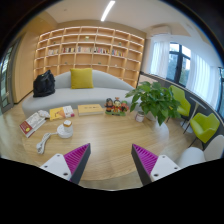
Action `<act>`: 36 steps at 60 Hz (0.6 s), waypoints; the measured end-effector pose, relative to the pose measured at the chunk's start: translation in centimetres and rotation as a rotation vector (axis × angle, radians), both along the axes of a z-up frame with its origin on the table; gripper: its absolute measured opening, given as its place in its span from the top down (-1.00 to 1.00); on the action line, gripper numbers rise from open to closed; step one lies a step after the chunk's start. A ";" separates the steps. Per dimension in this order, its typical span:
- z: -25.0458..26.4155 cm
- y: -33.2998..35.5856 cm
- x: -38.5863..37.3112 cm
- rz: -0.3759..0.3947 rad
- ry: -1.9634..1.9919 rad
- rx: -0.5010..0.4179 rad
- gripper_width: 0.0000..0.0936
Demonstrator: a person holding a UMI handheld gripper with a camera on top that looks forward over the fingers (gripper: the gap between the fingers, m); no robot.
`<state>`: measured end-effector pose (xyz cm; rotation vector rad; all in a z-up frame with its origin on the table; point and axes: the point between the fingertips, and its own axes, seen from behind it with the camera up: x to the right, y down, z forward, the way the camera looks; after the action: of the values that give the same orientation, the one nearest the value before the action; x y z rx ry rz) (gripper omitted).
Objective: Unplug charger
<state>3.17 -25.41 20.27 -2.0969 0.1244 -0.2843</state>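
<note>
My gripper [110,160] is open, its two pink-padded fingers [75,158] held wide apart above a round wooden table [105,135]. Nothing is between them. No charger or plug can be made out. A white cable-like object [42,143] lies on the table ahead of the left finger, near a white cup on a saucer [64,129].
Books and magazines [33,122] lie on the table at left. A potted green plant [155,103] stands ahead at right. A grey sofa with a yellow cushion [82,78] and a black bag [44,84] is beyond, before wooden shelves [90,50]. Green chairs [205,125] at right.
</note>
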 end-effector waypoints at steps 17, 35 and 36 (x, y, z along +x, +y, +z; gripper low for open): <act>-4.6 0.2 -2.4 0.055 0.000 -0.053 -0.82; -10.2 8.5 -13.5 0.221 0.119 -0.019 -0.82; -10.3 9.4 -14.1 0.228 0.126 -0.012 -0.82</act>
<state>-10.96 -16.04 9.97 -2.1173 -0.0422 -0.0155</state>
